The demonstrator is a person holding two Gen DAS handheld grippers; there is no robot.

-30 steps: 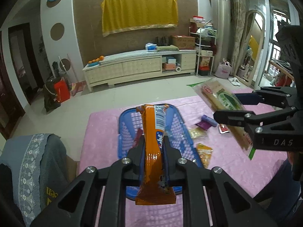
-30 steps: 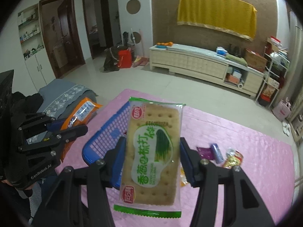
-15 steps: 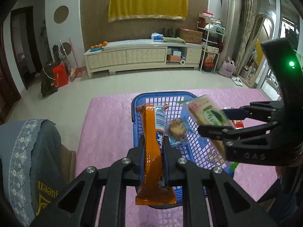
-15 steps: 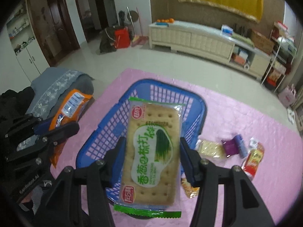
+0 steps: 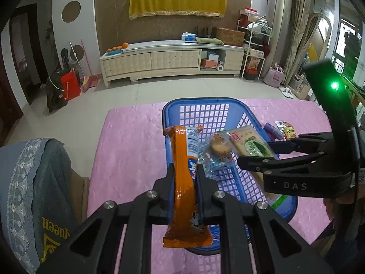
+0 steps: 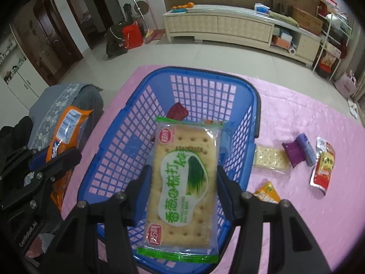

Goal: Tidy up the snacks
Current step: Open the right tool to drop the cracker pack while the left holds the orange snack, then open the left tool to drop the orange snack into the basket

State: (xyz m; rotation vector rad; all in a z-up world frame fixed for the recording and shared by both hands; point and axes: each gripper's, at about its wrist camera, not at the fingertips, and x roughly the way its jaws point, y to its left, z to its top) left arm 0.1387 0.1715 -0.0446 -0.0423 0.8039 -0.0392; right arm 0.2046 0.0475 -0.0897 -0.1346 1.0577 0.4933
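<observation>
1. Left gripper (image 5: 186, 171): jaws nearly closed, clamped on an orange packet (image 5: 184, 182) held upright on edge, above the near left rim of the blue basket (image 5: 205, 105).
2. Right gripper (image 6: 183, 180): jaws partly open, pads pressing both long sides of a cracker pack (image 6: 183, 182), held flat over the basket interior.
3. Basket sits on a pink cloth (image 6: 296, 105). Inside: a dark red wrapper (image 6: 176, 111) and a clear-wrapped cookie (image 5: 219, 148).
4. On the cloth right of the basket: a small cracker pack (image 6: 270, 158), a purple packet (image 6: 296, 151), a red sachet (image 6: 324, 169), a yellow packet (image 6: 267, 193).
</observation>
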